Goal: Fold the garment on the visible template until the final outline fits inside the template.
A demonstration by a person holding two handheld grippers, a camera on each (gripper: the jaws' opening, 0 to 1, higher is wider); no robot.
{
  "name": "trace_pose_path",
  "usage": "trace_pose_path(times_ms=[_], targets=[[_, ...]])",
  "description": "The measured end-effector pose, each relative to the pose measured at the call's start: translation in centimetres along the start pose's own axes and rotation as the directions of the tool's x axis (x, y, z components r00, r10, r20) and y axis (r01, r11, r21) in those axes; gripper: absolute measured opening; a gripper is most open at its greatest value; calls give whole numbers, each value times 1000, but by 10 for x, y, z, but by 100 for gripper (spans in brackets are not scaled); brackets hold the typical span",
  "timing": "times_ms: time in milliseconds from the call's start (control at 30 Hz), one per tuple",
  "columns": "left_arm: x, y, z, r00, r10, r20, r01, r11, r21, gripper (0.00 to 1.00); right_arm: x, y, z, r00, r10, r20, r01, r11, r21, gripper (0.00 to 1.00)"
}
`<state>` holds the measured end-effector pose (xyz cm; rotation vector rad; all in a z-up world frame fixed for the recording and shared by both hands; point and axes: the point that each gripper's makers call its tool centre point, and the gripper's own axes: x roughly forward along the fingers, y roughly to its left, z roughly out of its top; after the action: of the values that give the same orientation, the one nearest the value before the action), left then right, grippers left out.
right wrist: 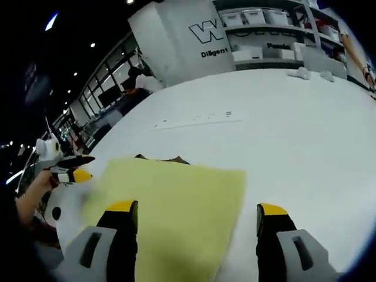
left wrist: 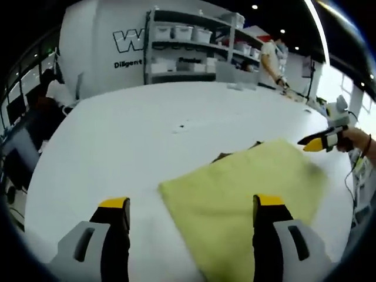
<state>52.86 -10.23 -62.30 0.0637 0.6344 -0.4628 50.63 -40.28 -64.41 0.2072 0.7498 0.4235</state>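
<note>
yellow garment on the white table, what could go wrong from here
The yellow garment lies folded on the white table, with both tools open. A dark piece peeks out at its far edge; if that is the template, the outline may overhang it, though the pictures cannot settle that. The left tool straddles the garment's near corner, so closing carelessly might drag the fold askew.

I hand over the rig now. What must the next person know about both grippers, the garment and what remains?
Left gripper: open, holding nothing, over the near edge of the yellow garment.
Right gripper: open, holding nothing, over the same garment.
The garment lies flat on the white table, as one rough rectangle. A dark piece peeks out at its far edge; I cannot tell what it is.
Left: check the outline against the template, and fold again if needed.
</note>
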Motion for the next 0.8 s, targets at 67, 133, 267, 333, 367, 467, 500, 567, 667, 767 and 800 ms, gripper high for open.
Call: trace_pose_path(times_ms=[67,133,267,333,367,467,500,567,667,767,800], targets=[[-4,-6,-1,1000,-16,11,16,1000,3,89,-5,7,-6,1000,17,-2,-17,1000,-7,86],[-9,-11,-4,1000,-25,8,25,1000,4,90,-9,12,-13,1000,26,-10,-26,999,-23,86],[-17,-16,-13,999,-31,8,30,999,36,90,-18,21,-26,999,40,-25,-41,998,-48,86],[-21,-19,-19,999,-43,0,43,999,27,90,-22,26,-33,998,53,-35,-55,997,-51,85],[-23,-21,-21,999,-52,2,52,998,27,90,-24,28,-37,998,53,-40,-56,997,-57,85],[-31,-19,-33,999,-31,-14,32,999,35,90,-33,33,-48,997,57,-54,-61,995,-80,84],[-33,-19,-35,999,-30,-13,30,999,40,90,-35,35,-51,997,61,-57,-66,994,-83,83],[-38,-19,-41,999,-35,-13,35,999,36,88,-39,38,-59,995,69,-71,-75,993,-87,83],[-45,-21,-48,999,-50,-13,50,998,23,86,-44,40,-70,993,72,-93,-82,991,-110,81],[-50,-22,-56,998,-59,-5,59,998,27,82,-49,39,-79,992,66,-104,-78,990,-117,77],[-51,-23,-58,998,-67,-9,68,997,32,81,-50,38,-80,993,65,-103,-77,990,-117,77]])
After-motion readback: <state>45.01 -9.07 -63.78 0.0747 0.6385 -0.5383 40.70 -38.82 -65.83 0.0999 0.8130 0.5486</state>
